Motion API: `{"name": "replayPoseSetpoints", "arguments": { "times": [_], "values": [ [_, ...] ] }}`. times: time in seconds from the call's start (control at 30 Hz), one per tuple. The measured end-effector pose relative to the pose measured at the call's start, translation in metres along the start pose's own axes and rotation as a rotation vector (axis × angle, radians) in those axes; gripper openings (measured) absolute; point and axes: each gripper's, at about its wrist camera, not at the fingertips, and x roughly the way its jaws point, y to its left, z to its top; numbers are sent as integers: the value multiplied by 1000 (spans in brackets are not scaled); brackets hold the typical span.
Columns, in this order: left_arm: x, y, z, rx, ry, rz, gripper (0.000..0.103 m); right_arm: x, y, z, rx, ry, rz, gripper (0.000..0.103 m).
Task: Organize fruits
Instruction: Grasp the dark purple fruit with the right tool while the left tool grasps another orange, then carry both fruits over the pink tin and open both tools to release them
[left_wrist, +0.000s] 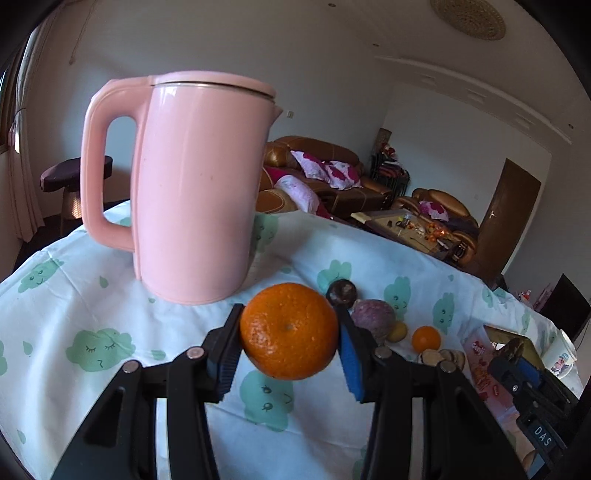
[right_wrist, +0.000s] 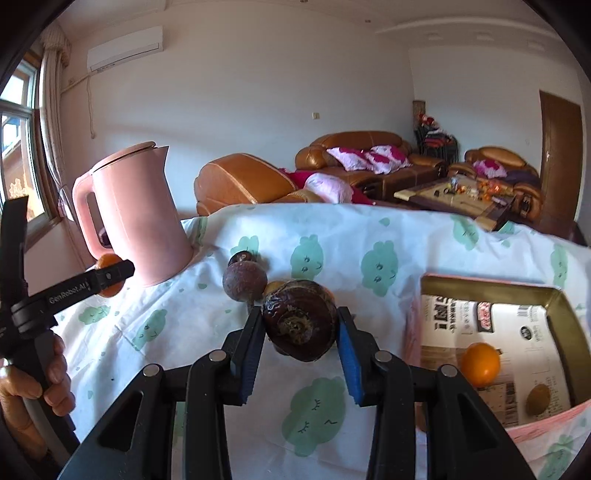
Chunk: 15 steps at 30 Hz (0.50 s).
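My left gripper is shut on a large orange and holds it above the cloth, in front of the pink kettle. My right gripper is shut on a dark brown fruit. Behind it lie a purple-brown round fruit and a darker one. The left gripper with its orange shows at the left of the right wrist view. The open box at the right holds a small orange and a brownish fruit.
The pink kettle stands at the table's far left. In the left wrist view, a small orange, a yellow fruit, two purple fruits and brown pieces lie beside the box. A paper cup stands far right.
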Motion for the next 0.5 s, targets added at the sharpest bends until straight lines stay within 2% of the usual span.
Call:
{"name": "replayPoseSetpoints", "arguments": {
  "times": [0.1, 0.17, 0.5],
  "values": [
    [-1, -12, 0, 31, -17, -48, 49, -14, 2, -1, -51, -49, -70, 40],
    [-4, -19, -3, 55, -28, -58, 49, -19, -1, 0, -48, -66, -88, 40],
    [-3, -55, -24, 161, -66, 22, 49, -23, -25, -1, -4, -73, -122, 40]
  ]
}}
